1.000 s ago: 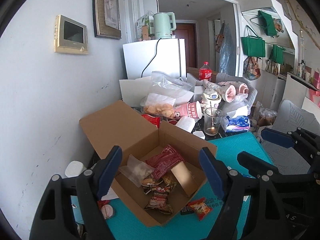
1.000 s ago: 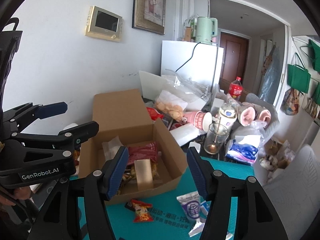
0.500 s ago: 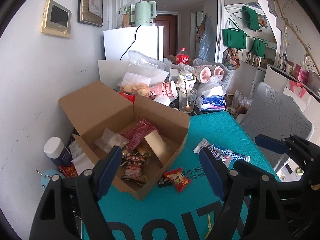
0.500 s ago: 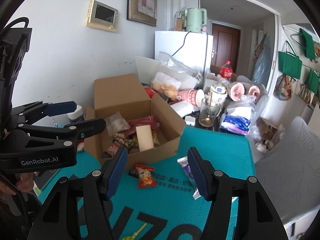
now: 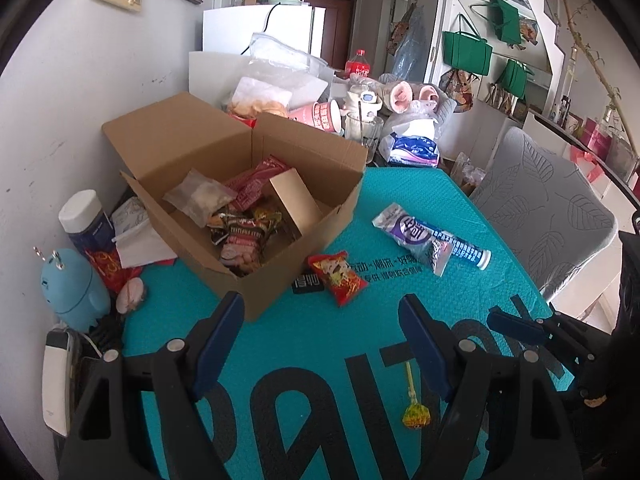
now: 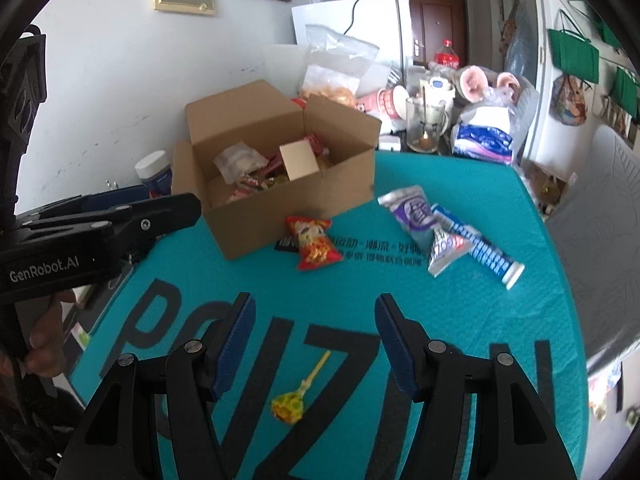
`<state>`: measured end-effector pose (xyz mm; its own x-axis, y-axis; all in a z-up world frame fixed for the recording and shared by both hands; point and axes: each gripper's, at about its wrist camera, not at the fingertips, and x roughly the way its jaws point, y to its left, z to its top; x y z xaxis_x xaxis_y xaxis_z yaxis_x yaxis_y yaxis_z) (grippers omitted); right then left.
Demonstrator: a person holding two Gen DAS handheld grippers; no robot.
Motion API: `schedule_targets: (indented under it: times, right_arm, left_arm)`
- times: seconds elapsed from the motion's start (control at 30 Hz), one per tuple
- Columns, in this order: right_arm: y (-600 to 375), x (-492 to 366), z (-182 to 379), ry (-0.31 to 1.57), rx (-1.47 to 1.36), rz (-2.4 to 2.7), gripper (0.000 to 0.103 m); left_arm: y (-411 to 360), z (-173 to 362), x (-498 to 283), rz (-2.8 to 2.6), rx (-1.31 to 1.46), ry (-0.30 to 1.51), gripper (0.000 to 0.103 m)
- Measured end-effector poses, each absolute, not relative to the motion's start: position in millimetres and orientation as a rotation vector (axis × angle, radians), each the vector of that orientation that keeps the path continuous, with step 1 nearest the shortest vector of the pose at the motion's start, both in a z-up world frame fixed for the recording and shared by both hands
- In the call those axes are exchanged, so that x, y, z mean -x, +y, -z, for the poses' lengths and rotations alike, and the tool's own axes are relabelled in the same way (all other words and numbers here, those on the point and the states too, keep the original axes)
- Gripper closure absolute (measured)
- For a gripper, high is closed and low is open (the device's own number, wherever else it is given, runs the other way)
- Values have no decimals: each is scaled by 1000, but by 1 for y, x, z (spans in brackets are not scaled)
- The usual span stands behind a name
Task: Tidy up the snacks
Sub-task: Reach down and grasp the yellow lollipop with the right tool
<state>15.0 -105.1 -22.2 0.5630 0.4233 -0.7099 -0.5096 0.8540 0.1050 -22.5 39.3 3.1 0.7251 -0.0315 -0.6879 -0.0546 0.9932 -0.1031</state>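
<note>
1. Cardboard box [image 5: 256, 184] [image 6: 280, 184]: stands open on the teal mat [image 5: 320, 352] [image 6: 360, 320] near the wall, flaps up, holding several snack packets and a loose piece of card.
2. Red snack packet [image 5: 338, 276] [image 6: 314, 242]: lies on the mat just in front of the box, outside it.
3. Purple-and-white packet [image 5: 412, 240] [image 6: 416, 216] and blue tube [image 5: 460, 248] [image 6: 478, 246]: lie together on the mat to the right of the box, the packet overlapping the tube.
4. Lollipop [image 5: 414, 408] [image 6: 296, 394]: lies on the mat nearest both grippers, its yellow wrapped head toward the cameras.
5. Left gripper [image 5: 320, 344]: jaws spread wide and empty, above the mat.
6. Right gripper [image 6: 314, 344]: jaws likewise wide apart, holding nothing, with the lollipop on the mat between them.
7. Background: glass mug [image 5: 362, 130] [image 6: 426, 128], cola bottle [image 5: 357, 65] [image 6: 447, 54] and clutter behind the box.
</note>
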Motion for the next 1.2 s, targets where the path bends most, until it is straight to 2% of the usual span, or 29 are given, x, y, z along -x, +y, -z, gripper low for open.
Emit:
schedule_targets:
  times: [0.27, 0.47, 0.57, 0.63, 0.67, 1.2]
  right_arm:
    - [-109, 4, 71, 943, 92, -579, 45]
    - [-105, 5, 96, 1019, 96, -589, 52]
    - [-104, 3, 104, 1047, 88, -612, 62]
    - [-102, 2, 109, 1066, 82, -630, 76]
    - [-101, 2, 110, 1067, 85, -637, 78]
    - [-137, -41, 98, 981, 100, -557, 78]
  left_arm:
    - [36, 40, 32, 28, 144, 889, 24]
    - [40, 58, 36, 10, 179, 942, 24]
    - [43, 60, 35, 3, 197, 948, 24]
    - [42, 61, 34, -2, 192, 946, 24]
    - [41, 61, 33, -1, 186, 944, 24]
    - [16, 57, -25, -36, 161, 879, 24]
